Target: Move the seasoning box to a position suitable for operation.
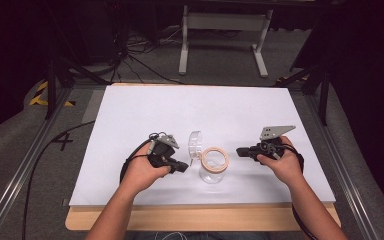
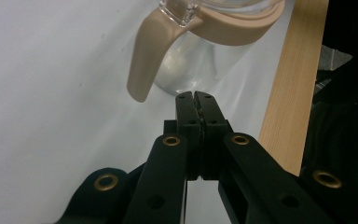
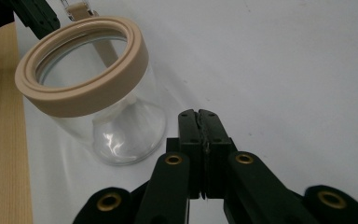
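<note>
A clear jar (image 1: pixel 213 167) with a beige rim stands upright on the white table top (image 1: pixel 190 110), its clear hinged lid (image 1: pixel 195 144) flipped open to the left. My left gripper (image 1: pixel 184 167) sits just left of the jar, jaws shut with nothing between them. In the left gripper view the jar (image 2: pixel 200 60) and its beige strap (image 2: pixel 144 60) lie close ahead of the left gripper (image 2: pixel 195 95). My right gripper (image 1: pixel 240 151) rests right of the jar, shut and empty. The right gripper view has the jar (image 3: pixel 98 102) to the left of the right gripper (image 3: pixel 198 113).
A wooden board edge (image 1: pixel 200 217) runs under the table's near side. Beyond the far edge stand a white frame (image 1: pixel 225 30) and loose cables (image 1: pixel 140 55) on the grey floor. Metal rails (image 1: pixel 25 165) flank the table.
</note>
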`<state>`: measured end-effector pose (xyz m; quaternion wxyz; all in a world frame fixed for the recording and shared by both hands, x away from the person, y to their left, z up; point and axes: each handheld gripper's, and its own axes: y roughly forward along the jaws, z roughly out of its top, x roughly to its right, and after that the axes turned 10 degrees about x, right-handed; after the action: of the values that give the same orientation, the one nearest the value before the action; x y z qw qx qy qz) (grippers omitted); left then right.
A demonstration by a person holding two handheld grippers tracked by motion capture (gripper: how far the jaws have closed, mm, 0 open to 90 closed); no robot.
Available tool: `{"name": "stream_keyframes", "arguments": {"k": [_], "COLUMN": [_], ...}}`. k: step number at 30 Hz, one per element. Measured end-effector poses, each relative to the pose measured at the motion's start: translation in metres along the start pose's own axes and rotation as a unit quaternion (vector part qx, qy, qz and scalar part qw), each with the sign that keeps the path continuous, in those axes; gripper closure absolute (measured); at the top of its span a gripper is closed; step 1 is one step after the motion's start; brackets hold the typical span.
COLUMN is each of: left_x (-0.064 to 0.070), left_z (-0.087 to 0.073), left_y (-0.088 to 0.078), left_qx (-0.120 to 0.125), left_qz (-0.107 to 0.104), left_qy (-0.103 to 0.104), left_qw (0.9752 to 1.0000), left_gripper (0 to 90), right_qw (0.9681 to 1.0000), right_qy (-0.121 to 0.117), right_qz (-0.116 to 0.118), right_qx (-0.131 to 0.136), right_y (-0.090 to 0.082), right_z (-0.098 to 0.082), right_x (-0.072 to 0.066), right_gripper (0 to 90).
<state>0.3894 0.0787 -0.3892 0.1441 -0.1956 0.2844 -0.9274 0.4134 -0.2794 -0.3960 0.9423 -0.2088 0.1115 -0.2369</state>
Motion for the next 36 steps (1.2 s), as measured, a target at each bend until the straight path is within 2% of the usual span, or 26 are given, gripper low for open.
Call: {"name": "stream_keyframes", "arguments": {"k": [2, 4, 8, 11, 13, 16, 23, 26, 30, 36], "left_x": [-0.001, -0.003, -0.009, -0.012, -0.015, -0.018, -0.020, -0.025, -0.032, -0.039], "left_z": [0.000, -0.001, -0.004, -0.005, -0.005, -0.005, -0.002, -0.001, 0.000, 0.001], "left_y": [0.008, 0.013, 0.020, 0.023, 0.024, 0.026, 0.028, 0.029, 0.033, 0.035], "left_qx": [-0.006, -0.004, 0.009, 0.011, 0.017, 0.025, 0.025, 0.032, 0.054, 0.070], "left_qz": [-0.002, -0.001, -0.011, -0.012, -0.005, -0.017, -0.005, 0.003, 0.007, 0.015], "left_qy": [0.009, 0.009, -0.010, -0.015, -0.013, -0.020, -0.013, -0.012, -0.018, -0.021], "left_qw": [0.9999, 0.9999, 0.9998, 0.9997, 0.9998, 0.9993, 0.9996, 0.9994, 0.9983, 0.9972], "left_gripper": [90.0, 90.0, 90.0, 90.0, 90.0, 90.0, 90.0, 90.0, 90.0, 90.0], "right_qw": [1.0000, 1.0000, 1.0000, 1.0000, 1.0000, 1.0000, 0.9999, 0.9999, 1.0000, 1.0000], "right_qy": [-0.001, -0.002, -0.001, -0.001, 0.002, 0.001, 0.000, -0.001, -0.002, -0.007], "right_qz": [0.000, 0.001, 0.001, -0.001, -0.002, -0.004, -0.008, -0.009, -0.007, -0.002], "right_qx": [0.001, 0.002, 0.004, 0.008, 0.007, 0.008, 0.008, 0.010, 0.007, 0.002], "right_y": [-0.001, -0.001, -0.003, -0.005, -0.007, -0.008, -0.011, -0.012, -0.010, -0.004], "right_z": [0.000, 0.000, -0.001, -0.001, -0.002, -0.003, -0.004, -0.004, -0.005, -0.004], "right_x": [0.000, -0.001, -0.002, -0.002, -0.002, -0.002, -0.004, -0.006, -0.008, -0.013], "right_gripper": [89.9, 89.8, 89.7, 89.7, 89.6, 89.5, 89.1, 89.1, 89.1, 89.2]}}
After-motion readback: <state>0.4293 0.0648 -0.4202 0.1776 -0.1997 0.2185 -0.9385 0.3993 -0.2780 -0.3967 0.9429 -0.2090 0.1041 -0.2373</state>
